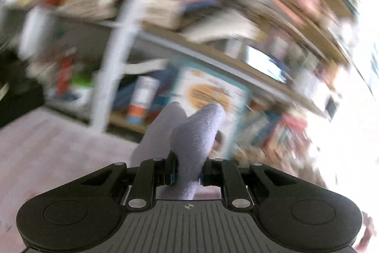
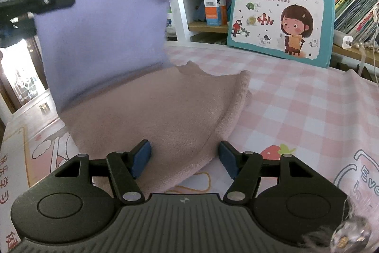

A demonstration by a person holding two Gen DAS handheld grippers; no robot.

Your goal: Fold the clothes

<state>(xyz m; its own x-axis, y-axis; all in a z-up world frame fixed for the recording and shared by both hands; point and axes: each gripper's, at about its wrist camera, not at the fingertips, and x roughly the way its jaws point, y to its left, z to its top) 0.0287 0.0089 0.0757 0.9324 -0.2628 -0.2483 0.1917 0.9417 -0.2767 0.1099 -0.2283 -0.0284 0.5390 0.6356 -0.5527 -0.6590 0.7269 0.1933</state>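
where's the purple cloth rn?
The purple cloth is lifted at the upper left of the right wrist view, pinched in the left tongs, hanging over the pink cloth on the checked table.

Both the left gripper (image 1: 188, 168) and right gripper (image 2: 184, 158) have black linkage arms, silver pivot screws, ribbed grey bases; the right's fingertip pads (image 2: 141, 158) are blue.

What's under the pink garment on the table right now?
The pink garment lies on a pink checked tablecloth; a yellow loop shows at its near edge. The lifted purple garment hides its far-left part. Anything beneath the pink cloth is covered.
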